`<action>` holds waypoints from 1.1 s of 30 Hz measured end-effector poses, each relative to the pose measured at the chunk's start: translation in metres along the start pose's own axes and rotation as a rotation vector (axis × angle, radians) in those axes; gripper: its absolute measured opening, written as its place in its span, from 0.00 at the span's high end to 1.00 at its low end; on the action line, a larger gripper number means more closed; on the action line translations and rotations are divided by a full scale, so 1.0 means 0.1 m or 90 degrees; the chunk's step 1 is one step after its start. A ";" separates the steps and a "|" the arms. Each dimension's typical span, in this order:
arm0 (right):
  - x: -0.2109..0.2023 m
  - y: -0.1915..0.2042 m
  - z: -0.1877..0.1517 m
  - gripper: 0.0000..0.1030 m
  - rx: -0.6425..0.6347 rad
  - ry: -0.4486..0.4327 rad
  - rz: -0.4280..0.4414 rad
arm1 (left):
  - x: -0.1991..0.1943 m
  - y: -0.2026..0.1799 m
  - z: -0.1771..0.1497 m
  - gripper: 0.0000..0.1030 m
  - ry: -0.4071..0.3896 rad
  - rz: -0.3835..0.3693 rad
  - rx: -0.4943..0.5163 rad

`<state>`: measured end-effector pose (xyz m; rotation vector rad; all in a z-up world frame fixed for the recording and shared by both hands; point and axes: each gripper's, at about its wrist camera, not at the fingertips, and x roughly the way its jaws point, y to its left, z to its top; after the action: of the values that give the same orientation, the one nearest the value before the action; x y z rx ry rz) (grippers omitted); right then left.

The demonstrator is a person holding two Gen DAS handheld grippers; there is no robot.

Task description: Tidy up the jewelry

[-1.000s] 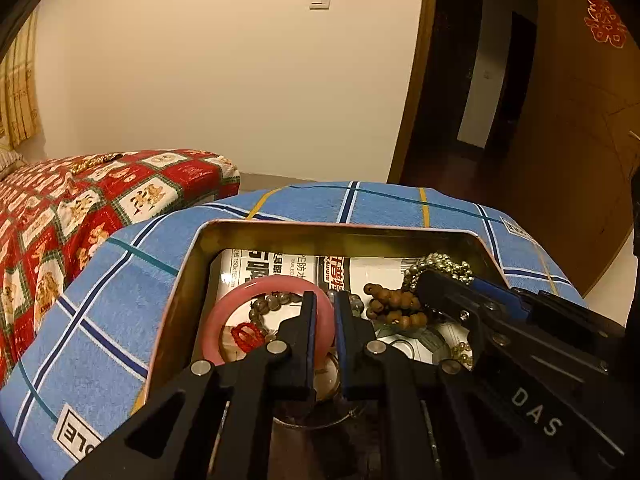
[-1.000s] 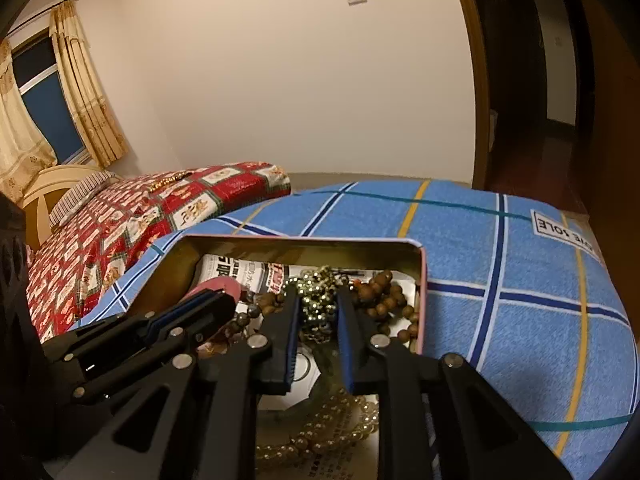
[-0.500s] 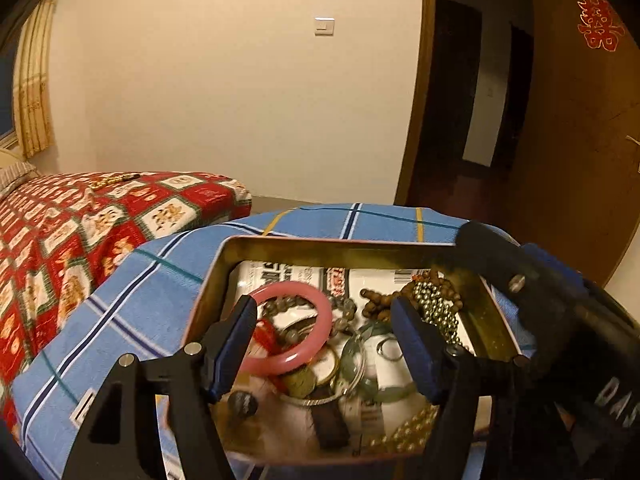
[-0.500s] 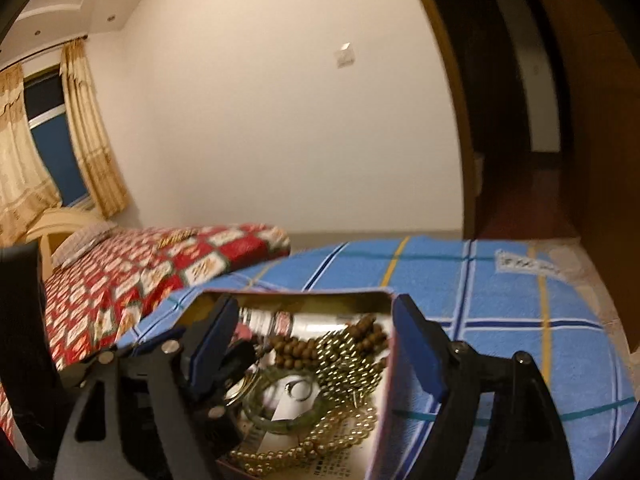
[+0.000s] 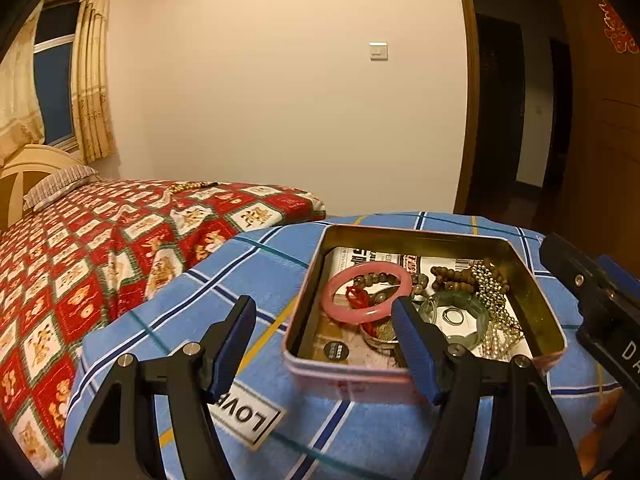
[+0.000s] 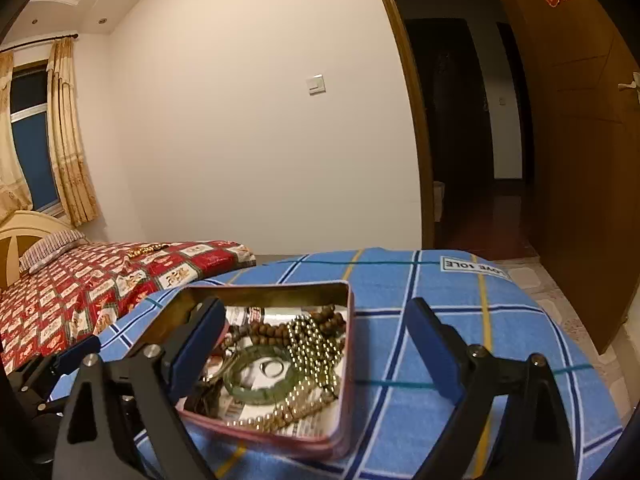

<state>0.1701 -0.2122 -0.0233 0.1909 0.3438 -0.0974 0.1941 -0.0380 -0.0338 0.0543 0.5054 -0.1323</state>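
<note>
An open pink tin (image 5: 400,378) (image 6: 347,364) sits on a blue plaid cloth (image 5: 260,276) (image 6: 440,304). In it lie a pink bangle (image 5: 340,308), a green bangle (image 6: 256,392) (image 5: 460,304), brown wooden beads (image 6: 276,330) (image 5: 452,274), a metallic bead strand (image 6: 316,340) (image 5: 490,284) and pale pearl-like beads (image 6: 280,410). My left gripper (image 5: 324,344) is open and empty, held above the tin's near left corner. My right gripper (image 6: 316,344) is open and empty, above the tin's right side. The right gripper's body (image 5: 592,300) shows at the right of the left wrist view.
A bed with a red patterned quilt (image 5: 100,248) (image 6: 80,280) lies to the left, with a striped pillow (image 5: 60,188). A wall with a light switch (image 5: 378,51) is behind. A dark doorway (image 6: 460,140) and a wooden door (image 6: 580,160) stand at the right.
Both grippers went from shut down in the tin to wide open, then lifted up and back away from it. The jewelry stayed in the tin.
</note>
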 end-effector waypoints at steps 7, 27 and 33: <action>-0.25 -0.03 -0.11 0.08 0.012 0.002 -0.005 | -0.25 0.02 -0.14 0.32 -0.018 0.002 -0.007; -0.80 0.21 -0.25 0.05 -0.044 -0.114 -0.031 | -0.60 0.08 -0.29 0.32 -0.069 0.020 -0.014; -0.80 0.20 -0.25 0.05 -0.044 -0.111 -0.032 | -0.60 0.08 -0.28 0.32 -0.069 0.020 -0.013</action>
<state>0.0896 -0.1825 -0.0154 0.1050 0.1772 -0.1514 0.1297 -0.0208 -0.0294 0.0345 0.3977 -0.0981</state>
